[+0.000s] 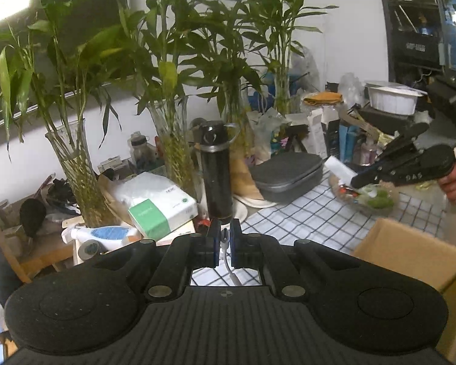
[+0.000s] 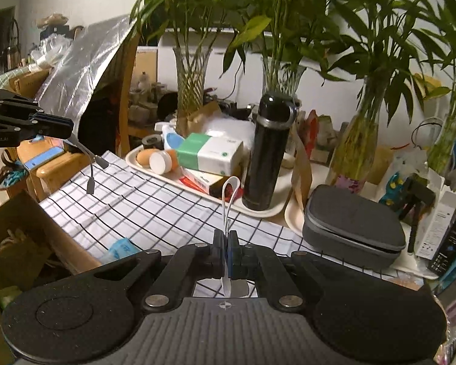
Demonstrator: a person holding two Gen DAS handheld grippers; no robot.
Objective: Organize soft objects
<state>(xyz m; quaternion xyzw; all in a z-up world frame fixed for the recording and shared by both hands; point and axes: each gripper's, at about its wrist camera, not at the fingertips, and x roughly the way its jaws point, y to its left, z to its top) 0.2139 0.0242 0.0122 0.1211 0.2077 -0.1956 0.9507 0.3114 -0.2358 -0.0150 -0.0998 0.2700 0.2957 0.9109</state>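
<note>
Left wrist view: I see my left gripper [image 1: 225, 241] pinching a short grey adapter cable [image 1: 231, 269], its connector between the pads and the white lead trailing back under the fingers. In the right wrist view that cable [image 2: 89, 164] dangles from the left gripper [image 2: 57, 129] above the checked tablecloth [image 2: 155, 206]. My right gripper [image 2: 227, 254] is pressed together on a thin white cable [image 2: 228, 194] that loops up in front of the black flask [image 2: 266, 155]. A cardboard box [image 1: 410, 252] sits at the table edge; a grey zip case [image 2: 352, 228] lies near the flask.
</note>
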